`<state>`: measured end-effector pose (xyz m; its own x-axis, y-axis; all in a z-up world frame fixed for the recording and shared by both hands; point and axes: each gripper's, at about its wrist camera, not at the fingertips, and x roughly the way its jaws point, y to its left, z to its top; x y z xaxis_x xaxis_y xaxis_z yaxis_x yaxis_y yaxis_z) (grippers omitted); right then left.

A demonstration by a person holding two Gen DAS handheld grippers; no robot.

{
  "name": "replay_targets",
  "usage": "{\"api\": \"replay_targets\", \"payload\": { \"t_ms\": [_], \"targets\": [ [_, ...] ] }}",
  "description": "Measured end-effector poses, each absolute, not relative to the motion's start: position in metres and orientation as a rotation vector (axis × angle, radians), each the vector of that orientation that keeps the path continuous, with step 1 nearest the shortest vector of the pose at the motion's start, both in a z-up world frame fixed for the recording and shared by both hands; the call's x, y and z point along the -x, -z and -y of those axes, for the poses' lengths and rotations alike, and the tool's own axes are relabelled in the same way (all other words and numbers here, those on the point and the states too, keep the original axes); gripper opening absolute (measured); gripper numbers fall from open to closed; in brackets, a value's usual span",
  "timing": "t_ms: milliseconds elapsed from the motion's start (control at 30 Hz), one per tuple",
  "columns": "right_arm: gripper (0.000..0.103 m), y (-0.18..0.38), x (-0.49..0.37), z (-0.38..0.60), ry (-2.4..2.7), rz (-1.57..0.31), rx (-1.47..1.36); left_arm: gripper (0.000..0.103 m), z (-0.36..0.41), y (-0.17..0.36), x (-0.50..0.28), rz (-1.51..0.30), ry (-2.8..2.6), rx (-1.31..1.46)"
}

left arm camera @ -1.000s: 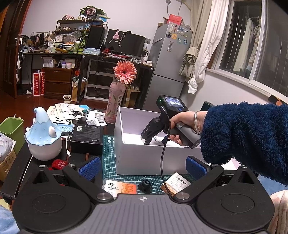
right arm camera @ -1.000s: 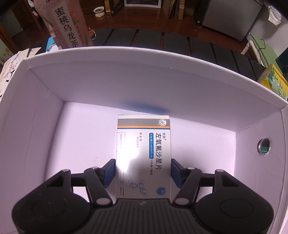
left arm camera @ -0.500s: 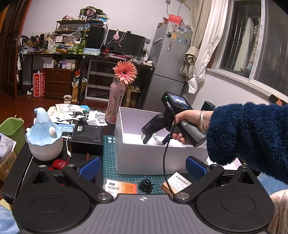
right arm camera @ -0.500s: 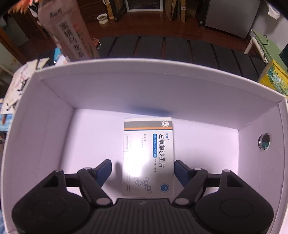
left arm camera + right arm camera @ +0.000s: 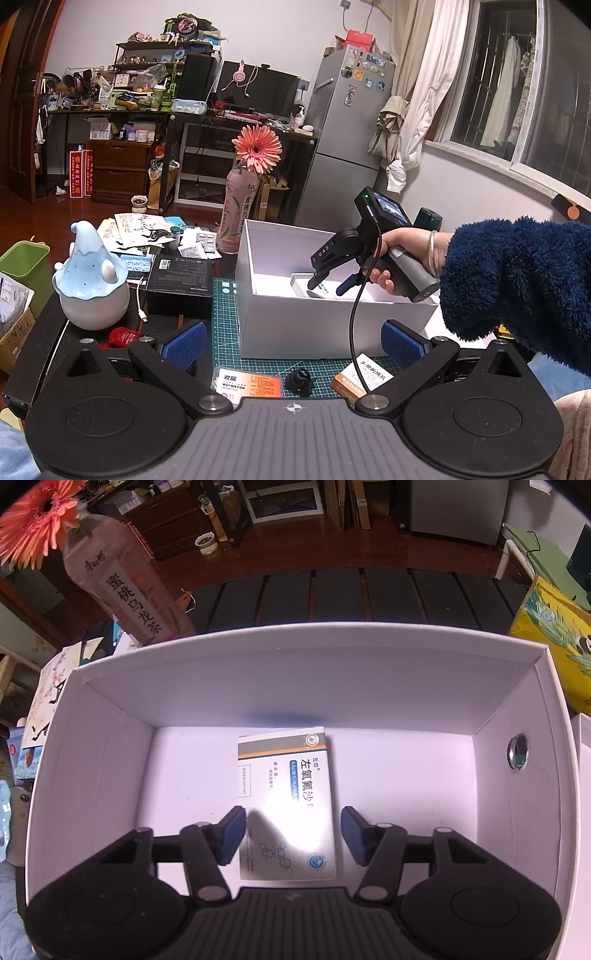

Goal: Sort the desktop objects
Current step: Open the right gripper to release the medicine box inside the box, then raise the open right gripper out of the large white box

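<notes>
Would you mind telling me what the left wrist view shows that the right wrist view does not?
Only the left wrist view shows the left gripper, open over the green cutting mat, and the hand holding the right gripper. Only the right wrist view shows the medicine box lying whole, clear of the open pads. Both show the white box and the tea bottle.

The right gripper (image 5: 291,836) is off the medicine box (image 5: 286,801) now: a second ago its blue fingers (image 5: 231,834) pressed the carton's sides, now they stand clear on either side, having opened wide and just been closing part-way with only air between them. The box lies flat on the floor of the white box (image 5: 110,738). The gripper lifts back, more of the rim showing
</notes>
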<state>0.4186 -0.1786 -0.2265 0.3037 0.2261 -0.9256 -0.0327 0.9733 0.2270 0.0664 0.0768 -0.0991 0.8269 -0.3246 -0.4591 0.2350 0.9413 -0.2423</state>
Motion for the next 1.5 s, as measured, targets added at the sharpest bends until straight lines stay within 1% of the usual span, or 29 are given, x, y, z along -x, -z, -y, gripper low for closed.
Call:
{"api": "replay_targets", "payload": {
  "t_ms": [33, 100, 333, 1500],
  "targets": [
    [0.043, 0.228, -0.419, 0.179, -0.169, -1.254, -0.180, 0.102, -0.077, 0.099, -0.066, -0.518, 0.299, 0.178],
    [0.039, 0.231, -0.419, 0.179, -0.161, -1.256, -0.182, 0.102, -0.077, 0.099, -0.066, -0.518, 0.299, 0.179],
    [0.032, 0.232, -0.421, 0.171, -0.172, -1.240, -0.155, 0.102, -0.078, 0.098, -0.065, -0.516, 0.300, 0.181],
    [0.030, 0.236, -0.429, 0.095, -0.152, -1.234, -0.274, 0.102, -0.085, 0.097, -0.063, -0.505, 0.303, 0.226]
  ]
}}
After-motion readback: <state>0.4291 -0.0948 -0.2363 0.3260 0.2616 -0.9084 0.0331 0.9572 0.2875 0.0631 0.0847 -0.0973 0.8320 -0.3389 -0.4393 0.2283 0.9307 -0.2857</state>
